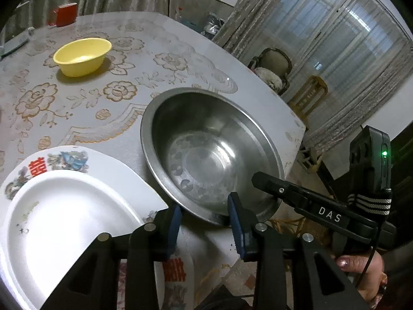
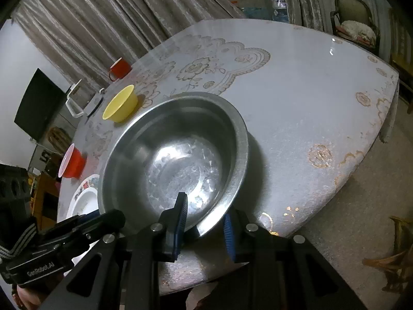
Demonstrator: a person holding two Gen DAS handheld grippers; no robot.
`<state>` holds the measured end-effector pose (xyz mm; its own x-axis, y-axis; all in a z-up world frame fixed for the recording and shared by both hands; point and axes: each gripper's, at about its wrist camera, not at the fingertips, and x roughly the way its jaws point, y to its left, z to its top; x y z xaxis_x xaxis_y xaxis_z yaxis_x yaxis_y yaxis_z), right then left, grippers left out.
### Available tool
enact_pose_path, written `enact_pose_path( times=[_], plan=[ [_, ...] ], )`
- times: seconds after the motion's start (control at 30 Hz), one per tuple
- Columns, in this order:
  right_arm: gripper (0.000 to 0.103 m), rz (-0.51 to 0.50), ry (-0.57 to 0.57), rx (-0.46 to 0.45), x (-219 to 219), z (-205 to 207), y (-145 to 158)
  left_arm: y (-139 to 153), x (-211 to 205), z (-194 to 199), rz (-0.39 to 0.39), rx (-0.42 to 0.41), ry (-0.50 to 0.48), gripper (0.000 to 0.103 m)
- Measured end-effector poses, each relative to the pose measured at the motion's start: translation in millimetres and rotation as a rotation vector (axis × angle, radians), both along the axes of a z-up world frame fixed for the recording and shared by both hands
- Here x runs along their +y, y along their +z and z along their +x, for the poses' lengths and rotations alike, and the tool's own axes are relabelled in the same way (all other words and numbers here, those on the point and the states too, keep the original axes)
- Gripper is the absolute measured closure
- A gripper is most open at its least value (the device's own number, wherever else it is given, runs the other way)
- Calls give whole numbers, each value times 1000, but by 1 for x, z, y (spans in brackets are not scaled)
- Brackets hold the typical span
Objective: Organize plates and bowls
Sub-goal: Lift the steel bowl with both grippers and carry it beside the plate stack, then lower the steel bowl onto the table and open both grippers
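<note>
A large steel bowl stands near the table's edge; it also shows in the right wrist view. My right gripper straddles its near rim, one finger inside, one outside, with a gap to the rim. It also shows in the left wrist view. My left gripper is open beside a white decorated plate, close to the bowl's near rim. The plate shows left of the steel bowl in the right wrist view. A yellow bowl stands farther back.
A red bowl and a red mug stand at the table's left side. The mug shows at the far edge in the left wrist view. The table has a flowered cloth. Chairs stand beyond it.
</note>
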<state>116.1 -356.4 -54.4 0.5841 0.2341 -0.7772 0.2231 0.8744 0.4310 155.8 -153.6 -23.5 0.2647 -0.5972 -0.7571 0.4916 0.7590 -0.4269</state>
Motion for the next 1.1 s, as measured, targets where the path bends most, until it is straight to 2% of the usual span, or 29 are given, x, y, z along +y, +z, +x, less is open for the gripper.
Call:
enact_pose_path(
  times=[0.1,0.17,0.2,0.3,0.47,0.77,1.1],
  plan=[
    [75,23,-21,-16,-2,-2,2,5,7,-2,-17,-6,15,60],
    [74,26,-36,-25,-4,-3,4,9,13,-4,-35,-14,33,47],
    [73,22,-38,-29,-5,-4,5,11,16,-4,-45,-19,41,44],
    [71,12,-48,-34,-6,-4,7,21,27,-4,-67,-43,63,40],
    [71,1,-80,-46,-9,-7,10,31,48,6,-107,-57,120,25],
    [67,-58,-102,-54,-12,7,28,33,101,46,-138,-35,273,15],
    [67,-93,-15,-79,1,51,46,26,130,81,-107,-14,352,14]
  ],
)
